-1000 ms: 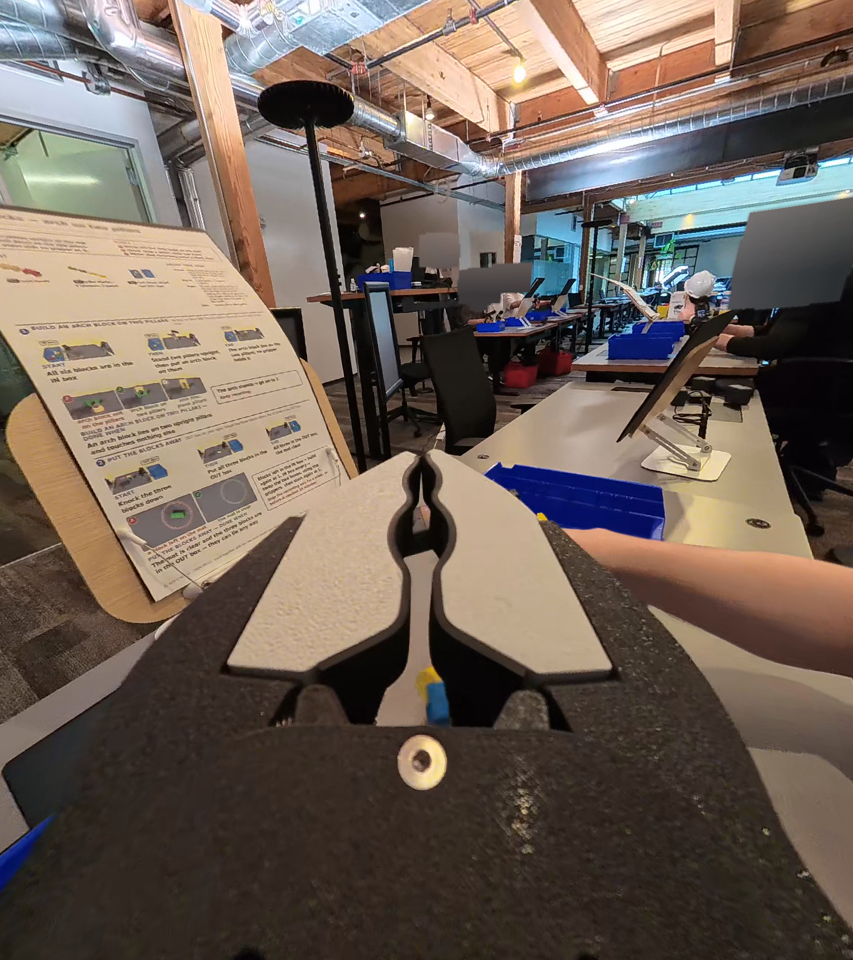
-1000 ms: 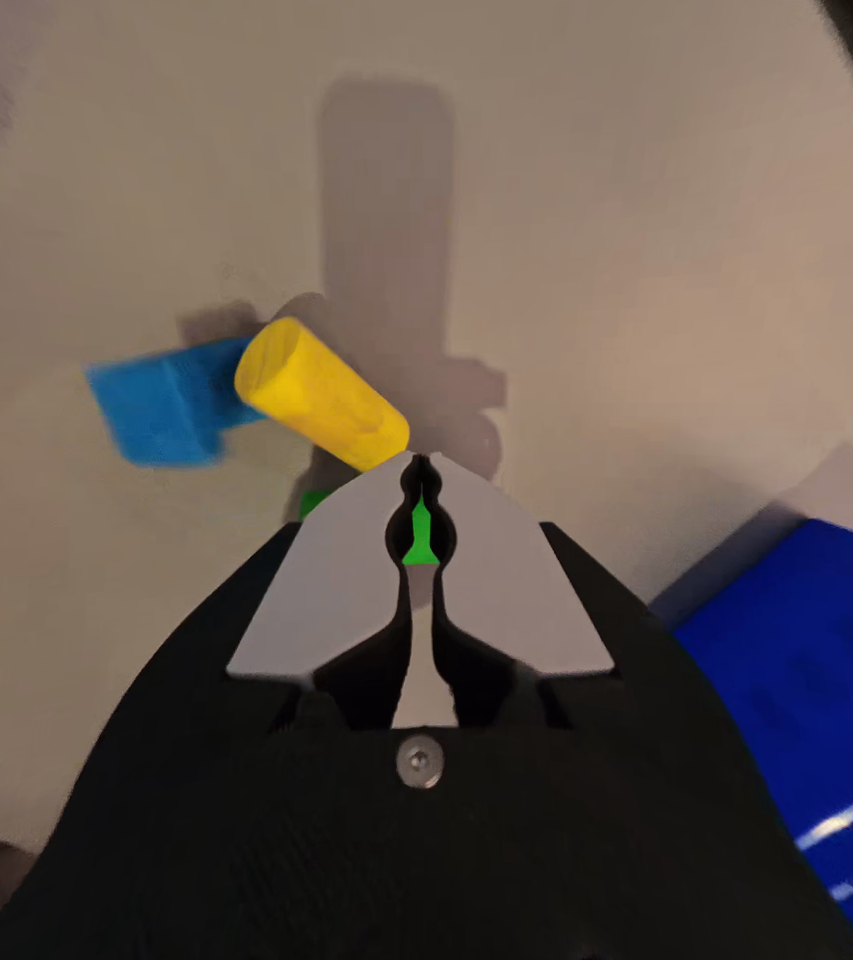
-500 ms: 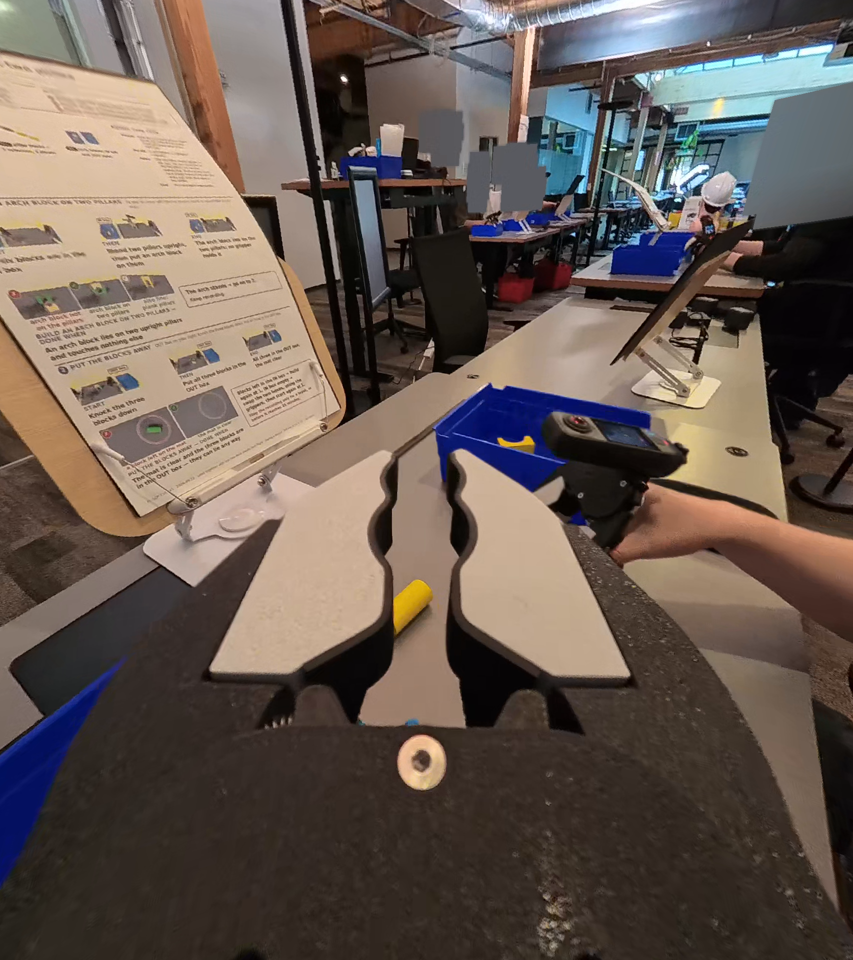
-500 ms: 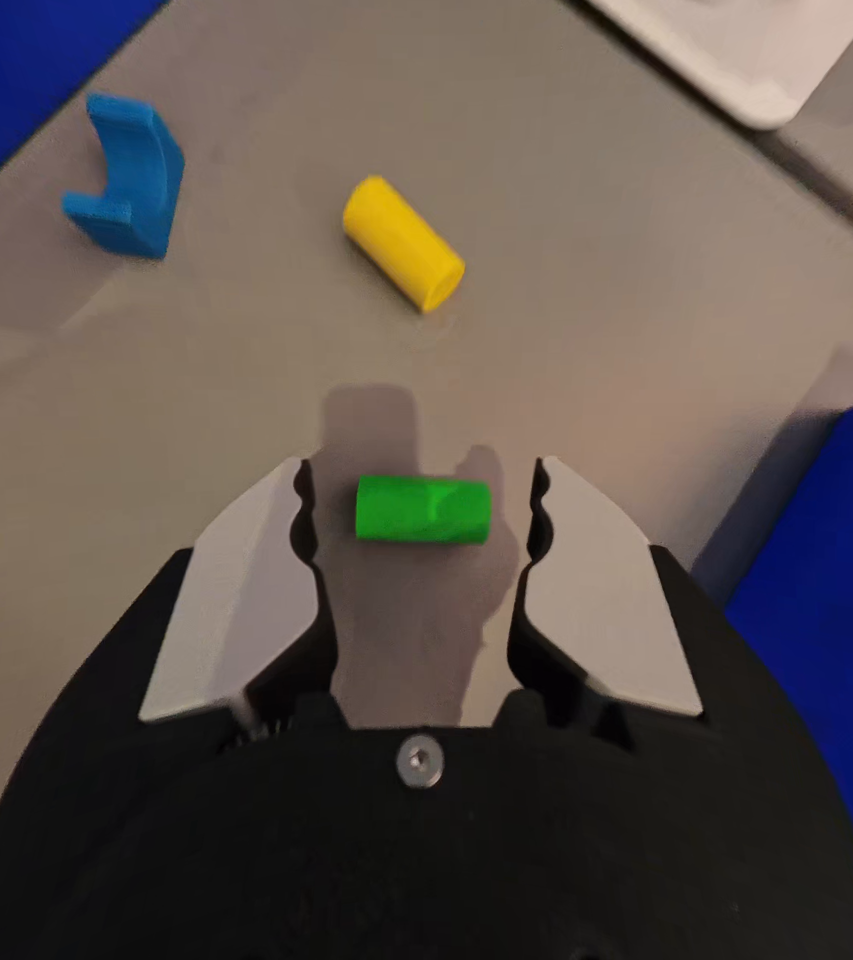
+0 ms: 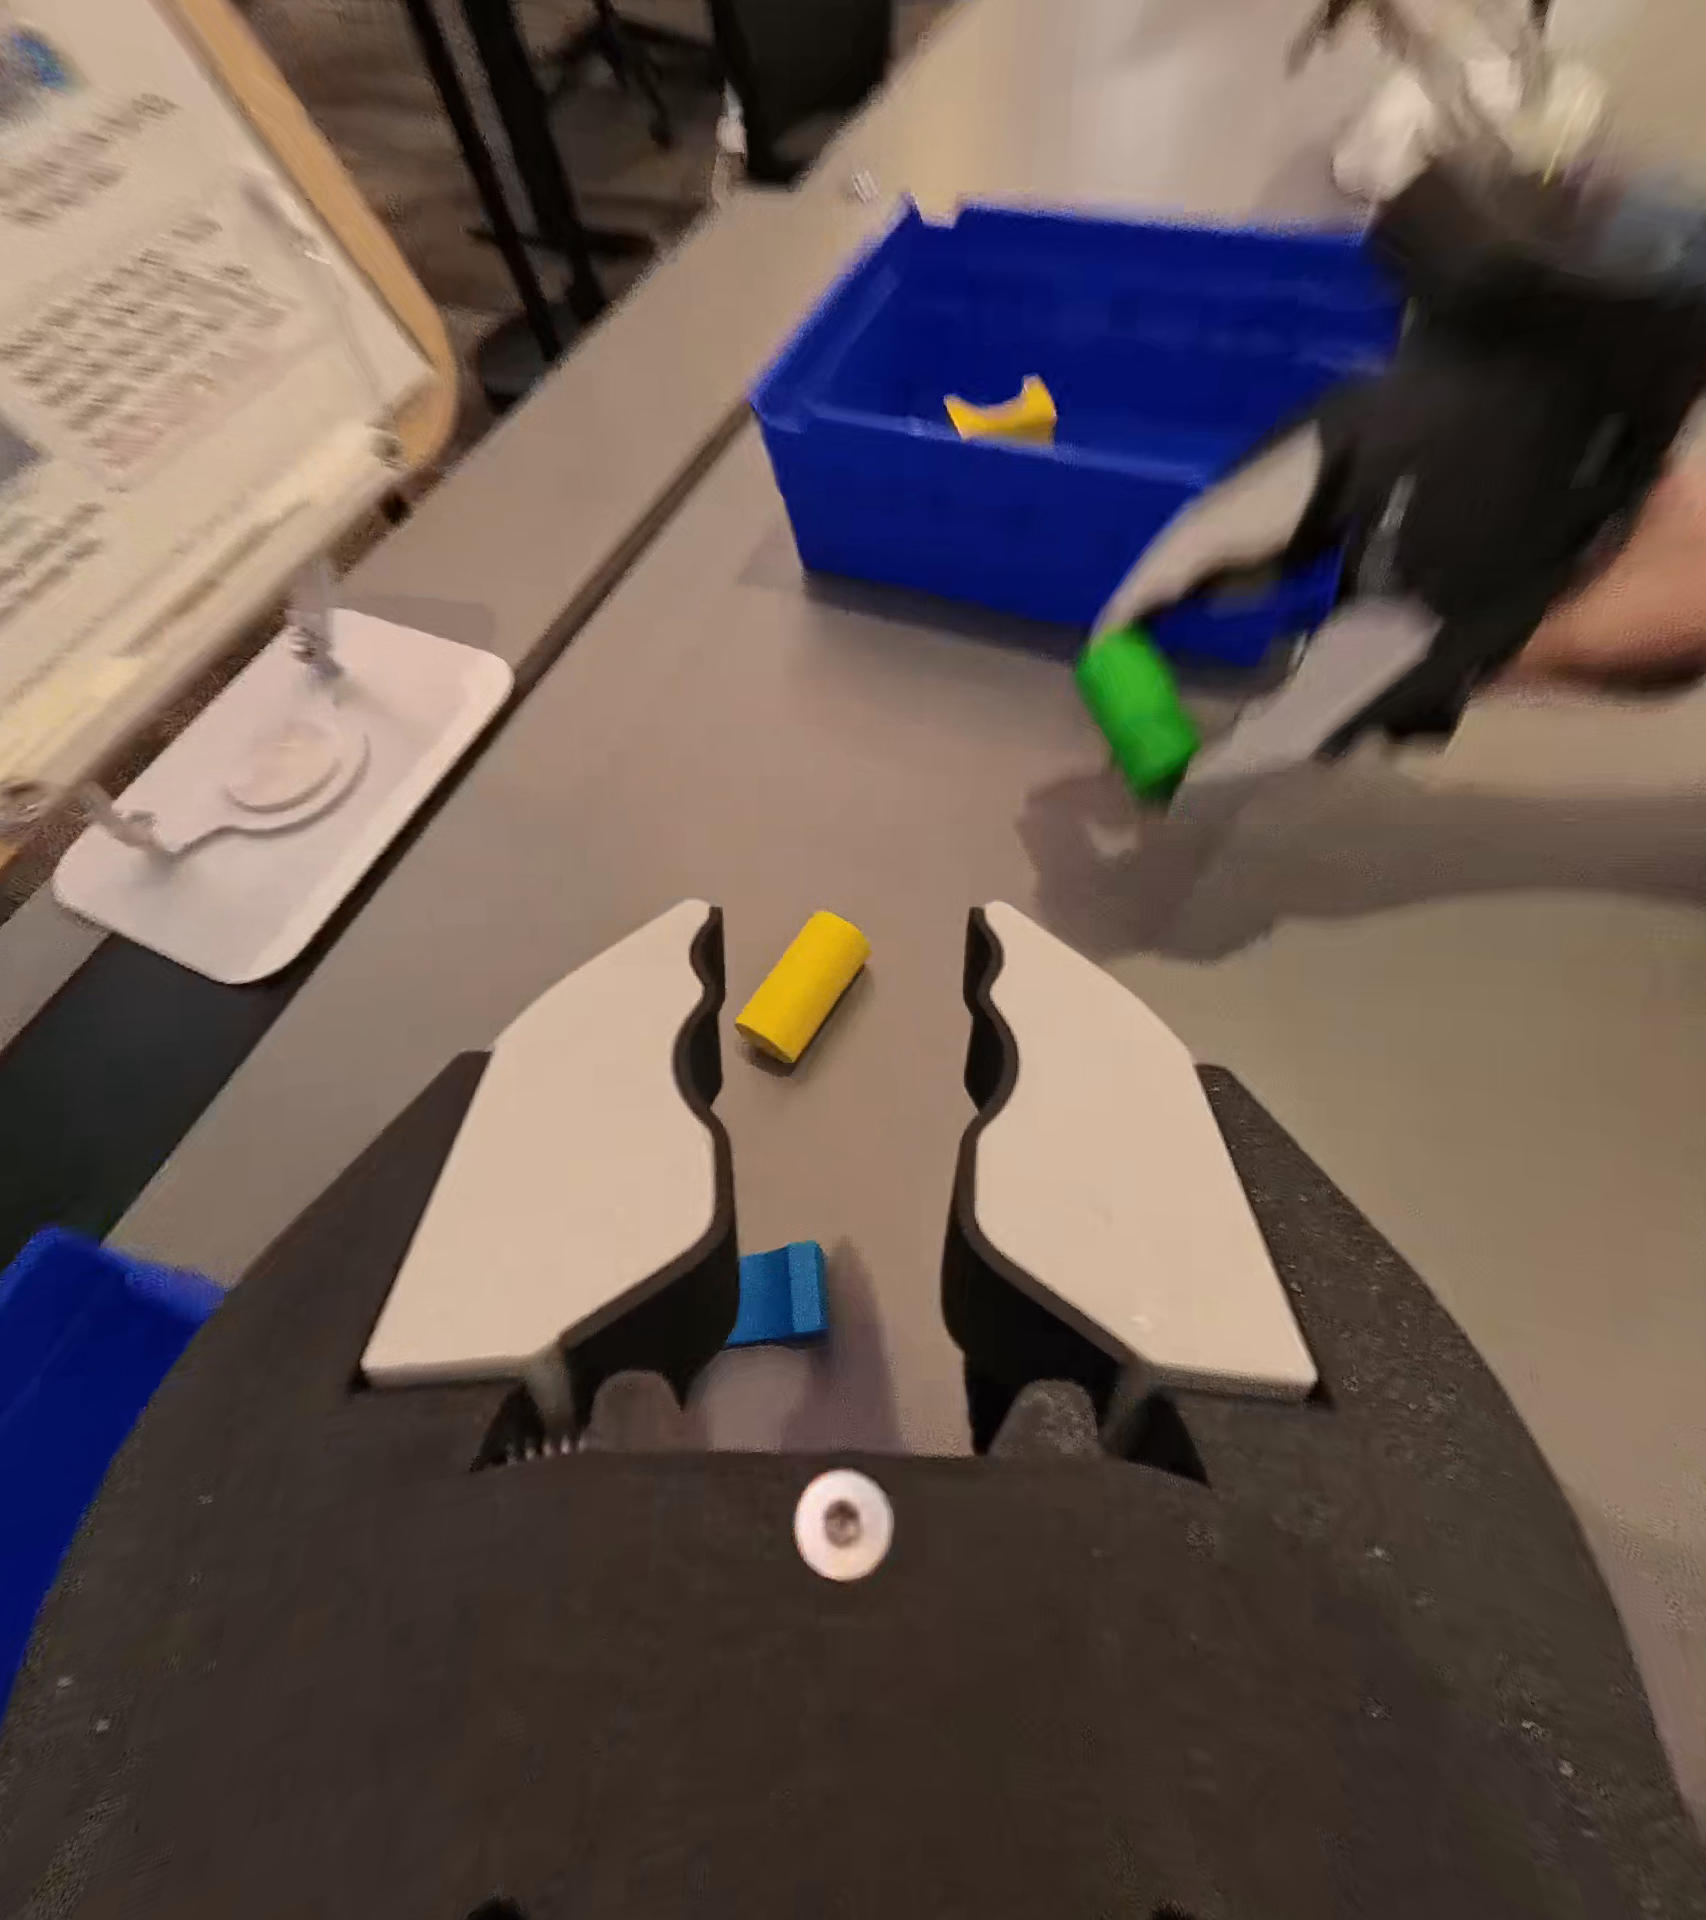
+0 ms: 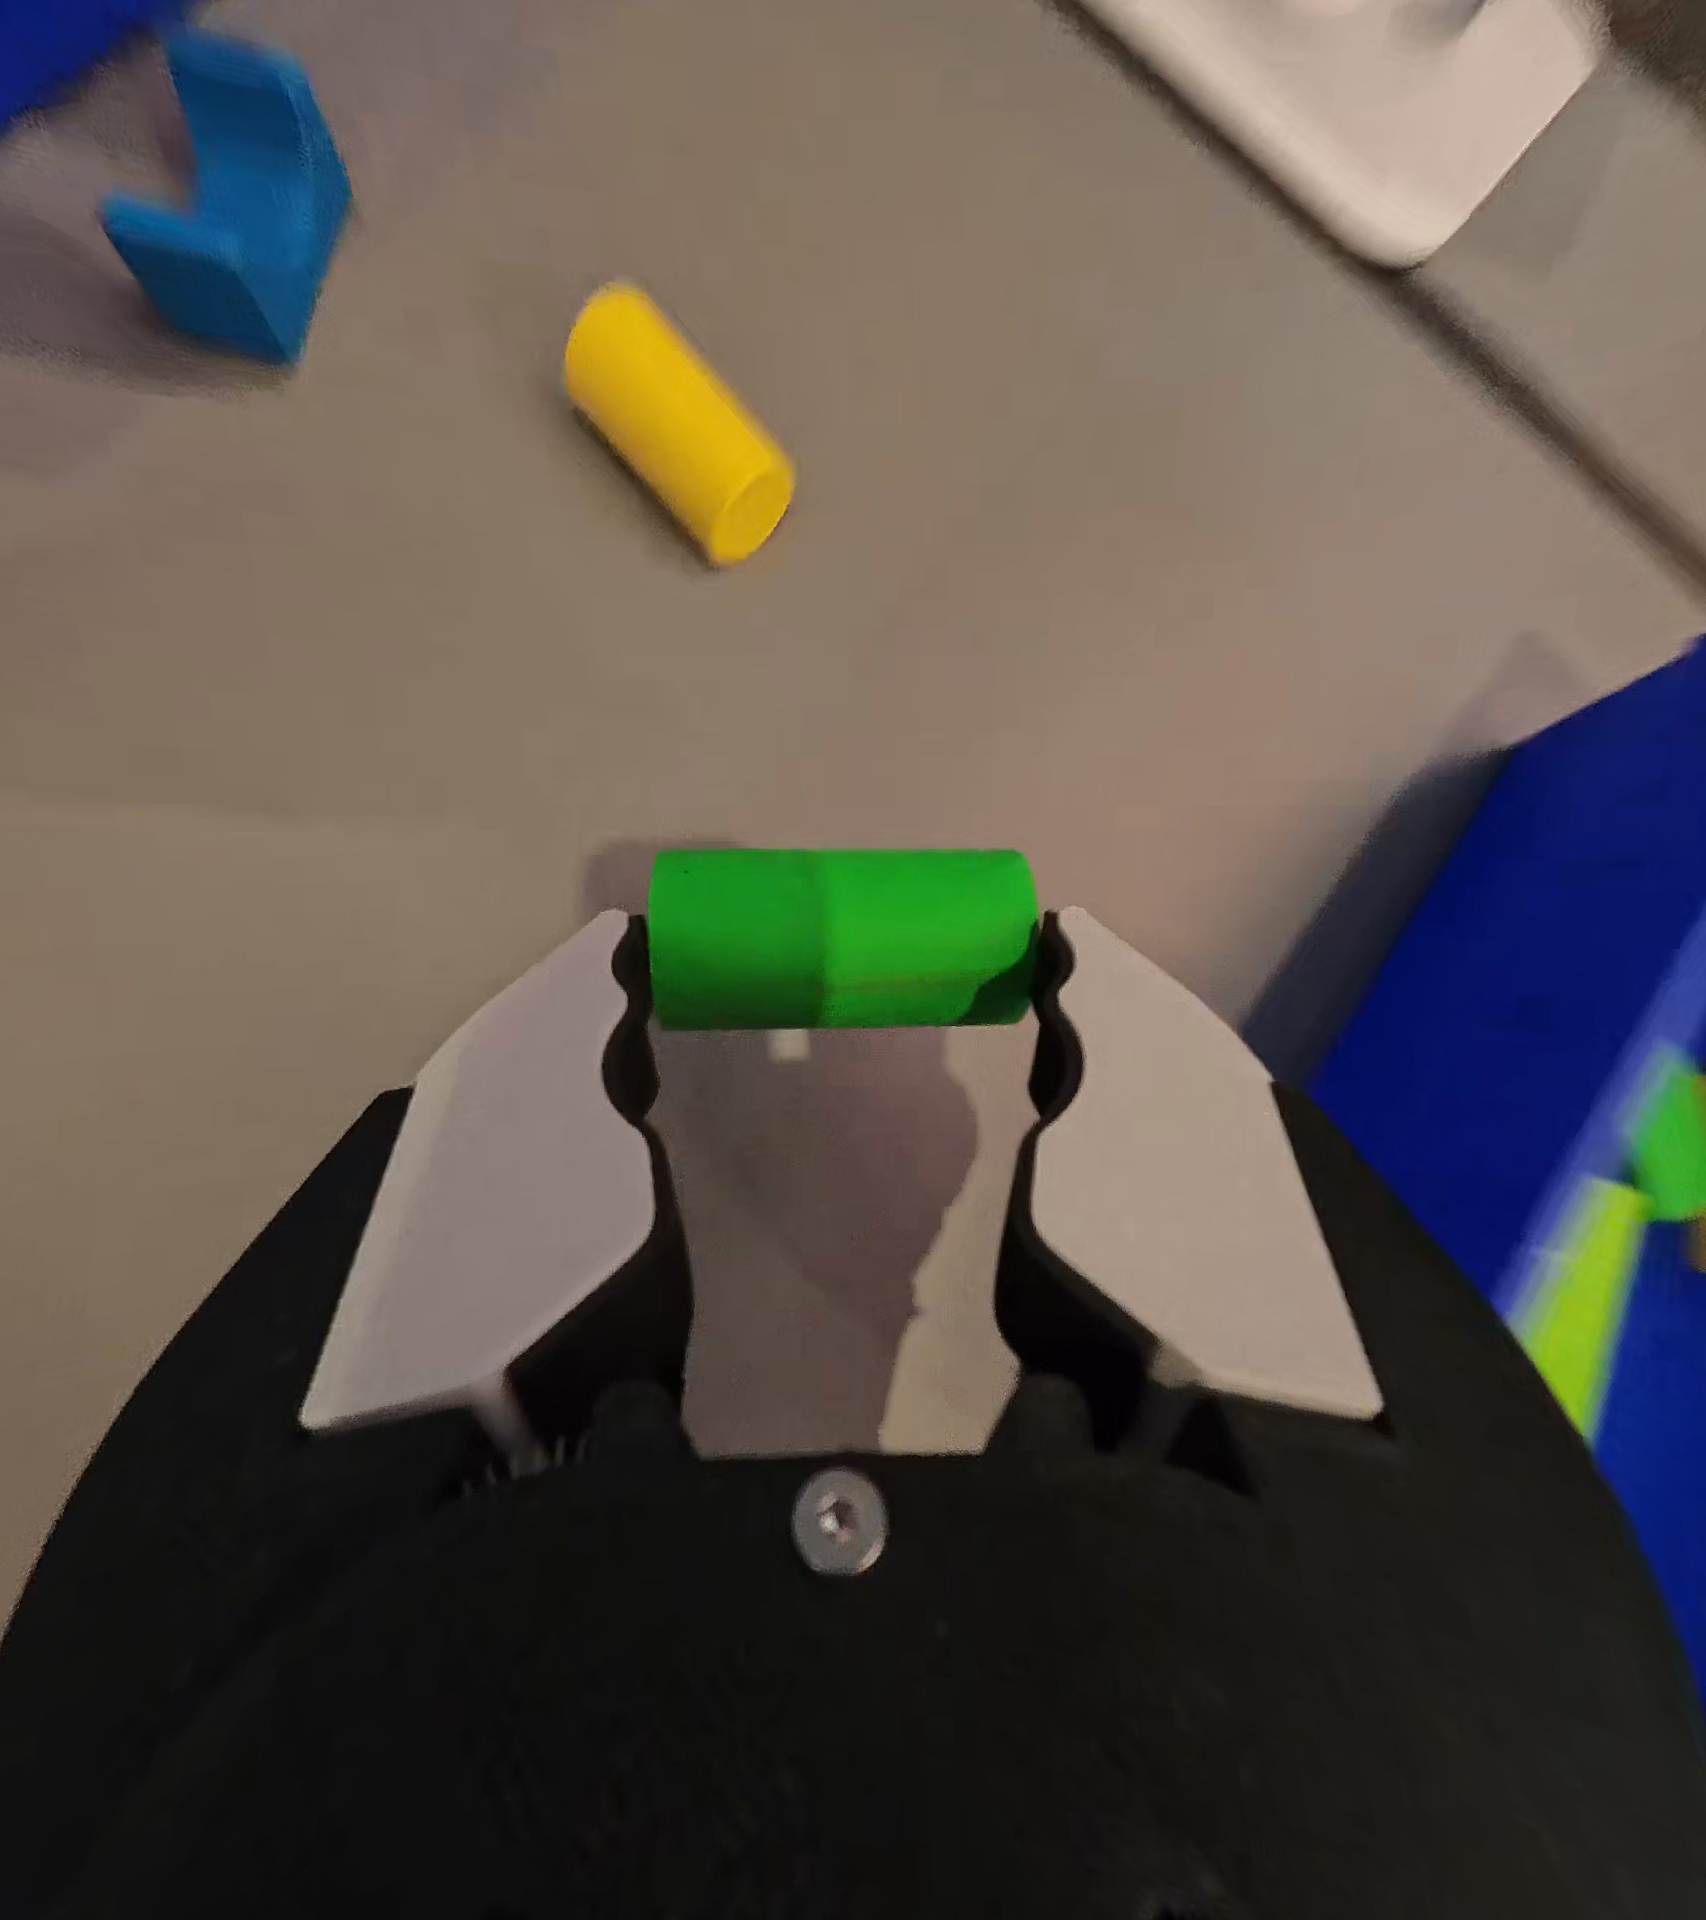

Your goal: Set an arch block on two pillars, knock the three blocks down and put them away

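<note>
grey table (image 5: 620, 727) | right gripper (image 6: 838, 940) clamps green pillar (image 6: 833, 935) end to end, blue bin (image 5: 932, 520) just beside | left gripper (image 5: 844, 940) gapes over yellow pillar (image 5: 802, 987), axis skewed across the gap | arch (image 5: 776, 1304) beneath

My left gripper (image 5: 844, 997) has a rough, grainy black body, with matt pale grey fingers (image 5: 579, 1174) edged in black (a rubbery-looking lining) and one shiny metal screw (image 5: 843, 1525). My right gripper (image 6: 838, 961) looks the same, matt and speckled. The green pillar (image 6: 833, 940), yellow pillar (image 5: 802, 985) and blue arch (image 6: 225, 260) are smooth, matt, like plastic or painted wood; I cannot tell which. The table (image 5: 776, 748) is a smooth grey top with a dull sheen. The bin (image 5: 1036, 488) is glossy blue plastic. The board (image 5: 418, 312) is pale wood with a paper sheet (image 5: 80, 343) on it; its base (image 5: 298, 790) is smooth white.
</note>
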Demonstrator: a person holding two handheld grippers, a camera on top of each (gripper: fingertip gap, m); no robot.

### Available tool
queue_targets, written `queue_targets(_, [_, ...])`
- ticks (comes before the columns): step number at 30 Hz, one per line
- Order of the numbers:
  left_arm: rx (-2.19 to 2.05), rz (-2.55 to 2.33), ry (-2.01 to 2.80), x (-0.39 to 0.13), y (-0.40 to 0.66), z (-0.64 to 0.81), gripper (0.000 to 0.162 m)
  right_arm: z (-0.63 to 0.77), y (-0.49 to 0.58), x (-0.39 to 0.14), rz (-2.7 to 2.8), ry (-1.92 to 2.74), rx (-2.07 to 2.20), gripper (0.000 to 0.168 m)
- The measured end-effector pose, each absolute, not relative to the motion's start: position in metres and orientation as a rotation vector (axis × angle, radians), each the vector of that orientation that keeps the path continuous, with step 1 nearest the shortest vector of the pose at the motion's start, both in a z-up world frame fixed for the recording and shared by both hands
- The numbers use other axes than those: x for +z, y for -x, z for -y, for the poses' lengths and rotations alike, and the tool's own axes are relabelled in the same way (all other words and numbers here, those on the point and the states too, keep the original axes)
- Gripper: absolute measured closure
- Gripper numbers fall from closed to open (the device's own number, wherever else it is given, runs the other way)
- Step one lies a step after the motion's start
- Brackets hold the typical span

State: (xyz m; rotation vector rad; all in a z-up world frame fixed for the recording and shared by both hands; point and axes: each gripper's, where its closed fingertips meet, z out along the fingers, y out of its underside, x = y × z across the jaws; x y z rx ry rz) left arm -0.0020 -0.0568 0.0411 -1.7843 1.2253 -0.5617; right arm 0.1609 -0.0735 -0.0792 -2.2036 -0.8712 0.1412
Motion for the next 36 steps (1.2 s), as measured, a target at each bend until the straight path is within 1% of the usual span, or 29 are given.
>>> queue_targets(3, [-0.348,-1.509,1.814,-0.017,-0.018,0.055,0.114,0.064,-0.205,-0.014,0.756,2.075,0.142,0.096])
queue_targets(5, [-0.119,-1.654,1.855,-0.06,-0.021,0.044,0.111,0.05,-0.254,0.01,0.638,2.068,0.109,0.096])
queue_targets(6, [0.018,-1.681,1.863,-0.076,-0.021,0.032,0.112,0.044,-0.279,0.012,0.589,2.105,0.106,0.096])
queue_targets(7, [0.143,-1.687,1.872,-0.09,-0.02,0.02,0.118,0.039,-0.3,0.008,0.559,2.152,0.121,0.096])
queue_targets(8, [0.203,-1.71,1.893,-0.104,-0.021,0.014,0.117,0.033,-0.318,0.0,0.539,2.198,0.141,0.096])
queue_targets(11, [0.093,-1.813,2.026,-0.141,-0.029,0.024,0.111,0.021,-0.365,-0.042,0.473,2.365,0.157,0.096])
queue_targets(12, [0.088,-1.813,2.053,-0.146,-0.029,0.022,0.106,0.02,-0.378,-0.059,0.463,2.423,0.13,0.096])
queue_targets(14, [0.096,-1.809,2.08,-0.15,-0.025,0.018,0.102,0.018,-0.399,-0.089,0.441,2.517,0.065,0.096])
queue_targets(16, [0.055,-1.822,2.099,-0.155,-0.025,0.021,0.108,0.018,-0.413,-0.113,0.421,2.595,0.027,0.095])
queue_targets(17, [0.003,-1.825,2.104,-0.156,-0.028,0.025,0.116,0.018,-0.419,-0.121,0.406,2.621,0.004,0.095])
queue_targets(18, [-0.024,-1.829,2.103,-0.157,-0.03,0.027,0.12,0.016,-0.425,-0.127,0.387,2.632,-0.022,0.095])
queue_targets(21, [-0.003,-1.851,2.098,-0.157,-0.032,0.027,0.126,0.009,-0.429,-0.128,0.327,2.611,-0.012,0.095])
queue_targets(23, [-0.002,-1.842,2.107,-0.157,-0.036,0.026,0.127,0.005,-0.427,-0.116,0.291,2.572,-0.002,0.094])
queue_targets(25, [-0.09,-1.813,2.146,-0.156,-0.045,0.029,0.127,0.003,-0.421,-0.097,0.302,2.505,-0.036,0.095])
queue_targets(28, [-0.342,-1.716,2.203,-0.146,-0.062,0.036,0.127,0.005,-0.368,-0.056,0.51,2.29,0.042,0.095])
queue_targets(31, [-0.653,-1.613,2.197,-0.124,-0.08,0.048,0.127,0.039,-0.257,-0.021,0.958,1.924,0.323,0.096])
queue_targets(33, [-0.824,-1.612,2.172,-0.107,-0.088,0.063,0.127,0.068,-0.199,-0.02,1.221,1.737,0.378,0.097])
queue_targets(35, [-0.902,-1.63,2.115,-0.091,-0.094,0.075,0.127,0.085,-0.16,-0.031,1.402,1.627,0.353,0.103])
queue_targets(36, [-0.911,-1.649,2.073,-0.083,-0.096,0.08,0.127,0.091,-0.145,-0.037,1.461,1.587,0.351,0.108])
